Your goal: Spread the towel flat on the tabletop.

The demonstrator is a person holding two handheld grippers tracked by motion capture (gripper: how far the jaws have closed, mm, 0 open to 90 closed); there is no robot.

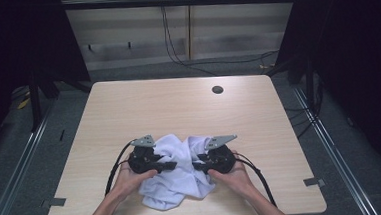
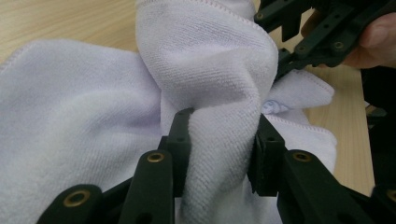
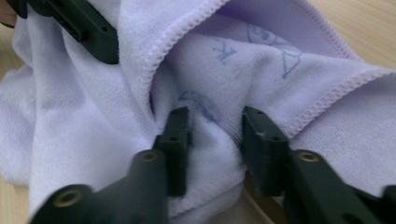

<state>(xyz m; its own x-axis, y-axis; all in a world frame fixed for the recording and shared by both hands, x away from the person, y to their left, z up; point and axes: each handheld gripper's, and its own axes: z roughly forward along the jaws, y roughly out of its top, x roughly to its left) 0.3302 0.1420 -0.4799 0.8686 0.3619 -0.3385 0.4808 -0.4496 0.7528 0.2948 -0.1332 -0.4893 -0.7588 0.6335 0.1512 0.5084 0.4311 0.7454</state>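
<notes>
left gripper view: towel [image 2: 93, 116] bulk beyond left gripper [image 2: 223, 140] hidden

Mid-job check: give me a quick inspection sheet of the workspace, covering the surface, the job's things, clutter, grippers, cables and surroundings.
Surface: light wood table with a dark round grommet hole near the far edge.
Job's things: crumpled white towel near the front edge, between the hands.
Clutter: nothing seen.
Grippers: left gripper pinches a thick towel fold; right gripper pinches another fold.
Cables: black gripper cables trail toward the person; more cables on the floor beyond.
Surroundings: dark curtains at both sides, grey floor, metal rails.
</notes>
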